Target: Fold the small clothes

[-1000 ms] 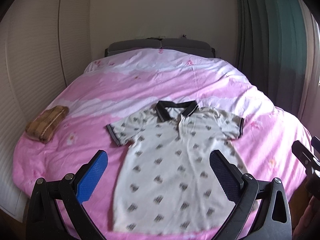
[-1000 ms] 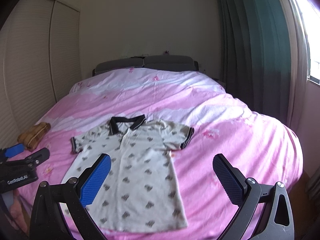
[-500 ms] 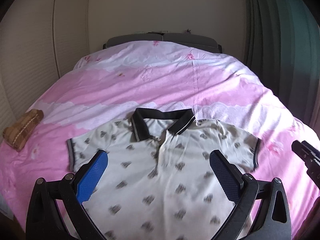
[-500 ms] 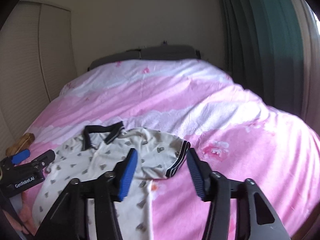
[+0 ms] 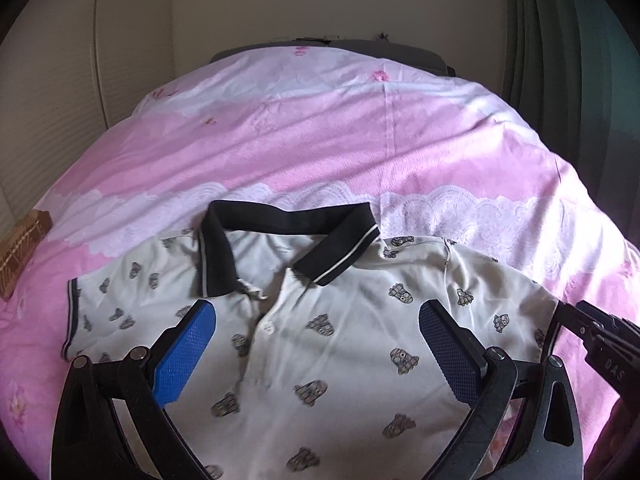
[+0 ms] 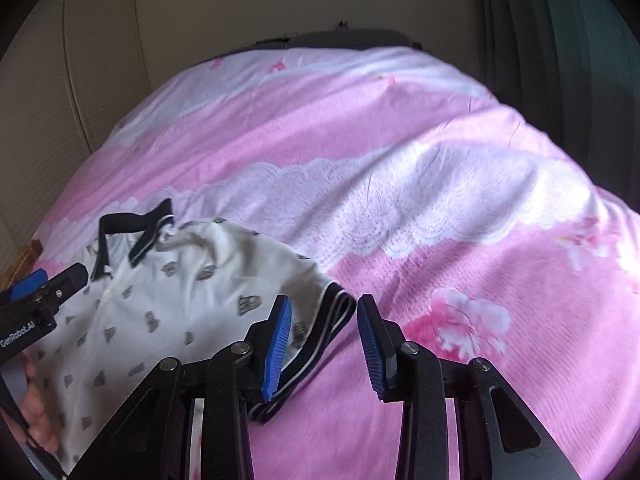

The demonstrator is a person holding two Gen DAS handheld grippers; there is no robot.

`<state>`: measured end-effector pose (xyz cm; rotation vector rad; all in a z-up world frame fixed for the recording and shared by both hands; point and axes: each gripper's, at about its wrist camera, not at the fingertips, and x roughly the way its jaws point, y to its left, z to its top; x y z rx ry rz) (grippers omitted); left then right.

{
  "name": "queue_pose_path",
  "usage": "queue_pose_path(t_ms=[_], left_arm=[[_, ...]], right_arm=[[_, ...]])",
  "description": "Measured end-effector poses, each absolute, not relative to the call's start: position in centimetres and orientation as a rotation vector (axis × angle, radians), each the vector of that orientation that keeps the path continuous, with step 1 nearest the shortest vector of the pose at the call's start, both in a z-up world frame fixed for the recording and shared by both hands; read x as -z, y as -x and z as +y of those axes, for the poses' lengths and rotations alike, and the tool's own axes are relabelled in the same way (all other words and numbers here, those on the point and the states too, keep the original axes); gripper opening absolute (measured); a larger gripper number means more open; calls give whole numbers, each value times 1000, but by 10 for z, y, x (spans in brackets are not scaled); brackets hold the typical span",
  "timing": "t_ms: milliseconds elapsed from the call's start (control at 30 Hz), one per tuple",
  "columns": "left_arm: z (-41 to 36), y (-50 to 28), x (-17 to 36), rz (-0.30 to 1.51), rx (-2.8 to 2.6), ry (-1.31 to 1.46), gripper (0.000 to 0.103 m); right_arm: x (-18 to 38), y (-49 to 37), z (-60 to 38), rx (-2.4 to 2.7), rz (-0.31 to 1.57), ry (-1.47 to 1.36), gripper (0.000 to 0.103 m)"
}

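The white short-sleeved polo shirt with a black collar point(image 5: 340, 328) lies flat on the pink floral bedspread point(image 5: 320, 140). The left tool point(image 5: 316, 344) hangs wide open over its chest, gripping nothing. The right tool point(image 6: 324, 344) is closing, its striped sleeve cuff point(image 6: 320, 340) between the jaws, not yet pinched.

shirt point(image 5: 340, 340) on bed point(image 5: 360, 140), folded cloth point(image 5: 20, 252) left
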<state>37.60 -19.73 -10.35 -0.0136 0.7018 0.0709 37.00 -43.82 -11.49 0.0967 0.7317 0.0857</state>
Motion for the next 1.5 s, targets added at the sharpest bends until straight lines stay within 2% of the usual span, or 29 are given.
queue_pose_path(t_ms=[367,400,433,533,833,1133,1300,1500], left_arm=[[-203,-380,109,700,-50,-23,103],[-201,-380,108,698,-52,-26,103],[-199,-379,107,695,-53,-28,103],[-192,-375,100,684,-54,-30,103],[-153,-364,82,667,-82,-32,103],[-88,-354,74,643,-143,-38,103],[-65,-352,84,639,-145,-45,103],[-48,-353,101,665,-115,-11,103]], right_arm=[[139,-402,-457,-167,794,-199,36],[139,-403,-457,-178,796,-203,27],[139,-404,-457,-191,799,-209,11],[137,-403,-456,-209,802,-226,6],[95,-387,-422,-154,762,-145,6],[62,-380,-338,-167,769,-76,6],[78,-387,-286,-133,819,-18,6],[129,-400,-239,-85,914,20,6]])
